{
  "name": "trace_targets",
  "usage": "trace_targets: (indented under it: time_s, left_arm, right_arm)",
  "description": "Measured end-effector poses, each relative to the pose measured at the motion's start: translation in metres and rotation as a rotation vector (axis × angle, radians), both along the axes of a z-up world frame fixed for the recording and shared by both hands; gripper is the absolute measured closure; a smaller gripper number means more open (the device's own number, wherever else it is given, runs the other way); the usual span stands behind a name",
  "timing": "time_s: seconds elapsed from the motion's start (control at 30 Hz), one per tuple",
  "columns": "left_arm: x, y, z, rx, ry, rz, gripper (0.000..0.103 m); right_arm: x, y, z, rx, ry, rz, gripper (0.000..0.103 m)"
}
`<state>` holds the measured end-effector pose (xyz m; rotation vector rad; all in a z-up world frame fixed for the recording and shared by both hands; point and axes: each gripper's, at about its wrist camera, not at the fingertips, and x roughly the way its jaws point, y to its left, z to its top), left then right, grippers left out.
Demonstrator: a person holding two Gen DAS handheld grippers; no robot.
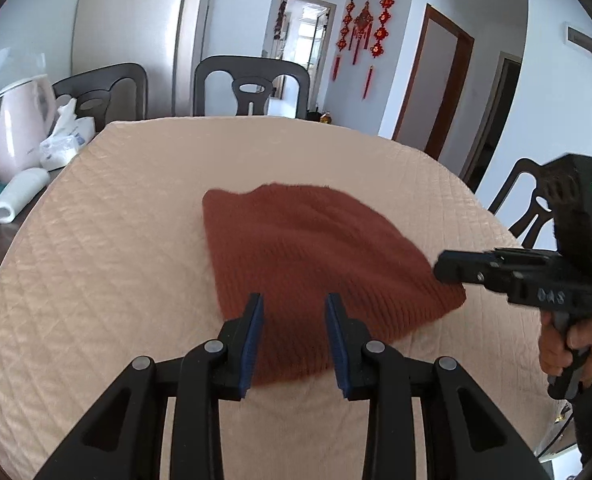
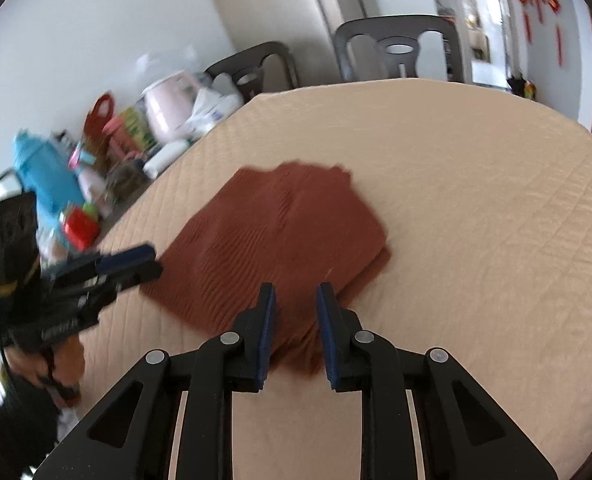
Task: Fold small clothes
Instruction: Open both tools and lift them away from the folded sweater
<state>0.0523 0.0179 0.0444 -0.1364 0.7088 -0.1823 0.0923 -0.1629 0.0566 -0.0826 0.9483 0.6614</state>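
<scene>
Currently, left wrist view: rust knit garment [image 1: 320,276] lies flat near the middle of the quilted beige table cover [image 1: 107,264], apparently already doubled over, near edge towards the camera. Left gripper [image 1: 294,340] hovers just above the near edge, jaws parted with a clear gap, pads touching no cloth, nothing held. Right gripper [image 1: 468,270] shows side-on at the garment's right corner, carried by the person's hand [image 1: 562,350]; from this angle I cannot tell its jaw gap, and it looks clear of the fabric.

Judgement on the step: both tools appear to be between grasps. For a clean next fold, pinch both near corners at once, catch all layers, lift only slightly, then carry the edge across evenly so the ribbing does not skew.

Right wrist view (blurred): the garment [image 2: 279,240] sits in the same spot, with a lower layer peeking out at its right edge, so the stack is slightly offset; worth squaring. Right gripper [image 2: 295,332] is over the near corner, jaws apart, narrower gap than the left's, empty. Left gripper [image 2: 135,264] is seen at the garment's left edge, smeared, seemingly not gripping
</scene>
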Motion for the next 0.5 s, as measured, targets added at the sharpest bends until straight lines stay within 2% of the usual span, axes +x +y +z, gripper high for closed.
trace_targets:
  time_s: [0.13,0.2,0.4,0.5]
  left_arm:
    - [0.003,0.002,-0.017,0.011,0.043,0.026,0.069]
    - [0.004,0.004,-0.021,0.014,0.046,0.035,0.068]
    - [0.005,0.013,-0.030,-0.047,0.074,0.048,0.064]
    - [0.000,0.011,-0.028,-0.040,0.072,0.050,0.064]
  right_arm:
    - [0.000,0.002,-0.021,-0.062,0.011,0.002,0.084]
    - [0.003,0.001,-0.027,-0.044,0.025,-0.001,0.084]
    - [0.000,-0.002,-0.030,-0.032,0.017,0.001,0.084]
    - [-0.005,-0.004,-0.028,-0.039,0.016,0.000,0.084]
